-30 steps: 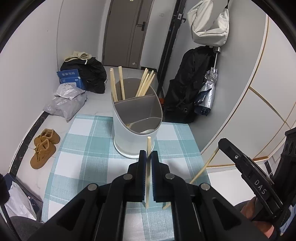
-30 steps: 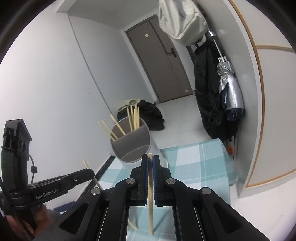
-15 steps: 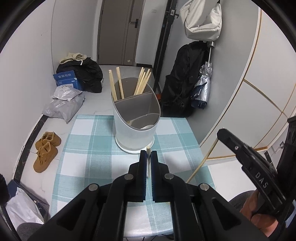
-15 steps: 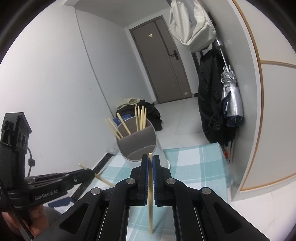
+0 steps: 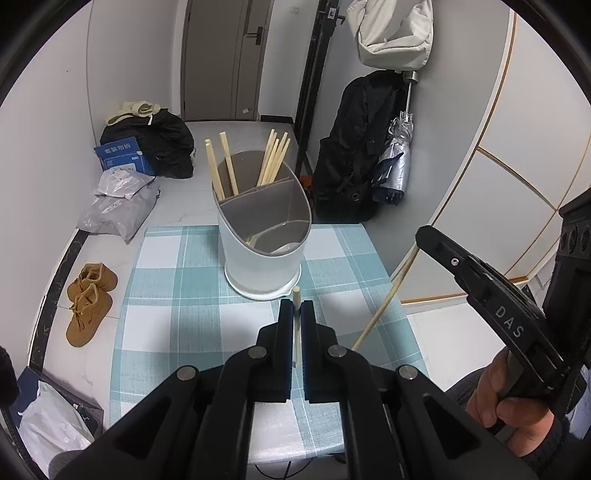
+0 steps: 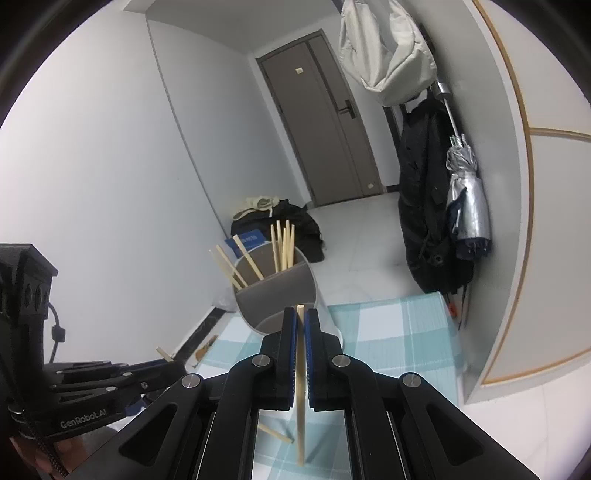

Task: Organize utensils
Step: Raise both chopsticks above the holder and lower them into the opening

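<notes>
Now both my tools held just short of the utensil holder (image 5: 264,236) on the table (image 5: 177,295), left tool (image 5: 296,308) clamping one chopstick (image 5: 296,295) upright, right tool (image 6: 301,319) clamping another chopstick (image 6: 301,387), more chopsticks (image 5: 275,157) standing in the holder's far compartment.

Entrance hall of a home. A grey-brown door with a lever handle (image 6: 332,122) closes the passage; a black coat (image 5: 354,147), a folded silver umbrella (image 5: 397,162) and a white padded bag (image 5: 391,33) hang on the wall. Tan lace-up boots (image 5: 88,299) stand on the pale tiled floor (image 5: 184,199) beside a desk with a teal checked cloth (image 5: 177,295).
</notes>
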The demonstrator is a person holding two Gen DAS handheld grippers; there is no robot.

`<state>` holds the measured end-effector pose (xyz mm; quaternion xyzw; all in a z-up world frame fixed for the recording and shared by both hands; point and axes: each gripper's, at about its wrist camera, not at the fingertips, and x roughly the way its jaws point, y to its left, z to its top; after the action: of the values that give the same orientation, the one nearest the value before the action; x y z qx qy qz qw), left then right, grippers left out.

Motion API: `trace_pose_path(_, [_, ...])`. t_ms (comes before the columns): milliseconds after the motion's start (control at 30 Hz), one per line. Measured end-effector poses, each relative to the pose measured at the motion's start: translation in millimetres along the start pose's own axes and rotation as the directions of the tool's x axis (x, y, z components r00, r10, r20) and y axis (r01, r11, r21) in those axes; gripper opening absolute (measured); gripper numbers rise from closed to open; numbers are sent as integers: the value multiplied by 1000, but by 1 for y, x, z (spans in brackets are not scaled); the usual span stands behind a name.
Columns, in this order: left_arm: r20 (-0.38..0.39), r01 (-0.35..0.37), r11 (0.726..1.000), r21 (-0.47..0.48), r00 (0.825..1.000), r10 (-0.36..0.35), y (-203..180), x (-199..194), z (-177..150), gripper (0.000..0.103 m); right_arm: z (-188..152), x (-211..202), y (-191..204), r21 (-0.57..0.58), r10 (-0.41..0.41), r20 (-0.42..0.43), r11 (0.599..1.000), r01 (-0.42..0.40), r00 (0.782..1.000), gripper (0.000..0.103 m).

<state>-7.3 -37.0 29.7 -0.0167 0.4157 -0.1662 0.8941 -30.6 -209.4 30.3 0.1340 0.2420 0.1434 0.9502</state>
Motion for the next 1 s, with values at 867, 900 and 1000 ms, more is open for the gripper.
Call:
trace_pose_path(867, [36, 102, 994, 35, 994, -104, -3, -38, 113, 0, 112, 25, 16, -23, 88, 95, 996, -86, 992, 4])
trace_pose_path(900, [43, 97, 995, 36, 994, -98, -1, -39, 121, 0, 119, 26, 17, -26, 92, 100, 996, -90, 991, 4])
trace_pose_path(1000, [53, 84, 996, 37, 995, -86, 6, -40, 135, 0, 138, 33, 23, -44, 102, 116, 994, -97, 988, 4])
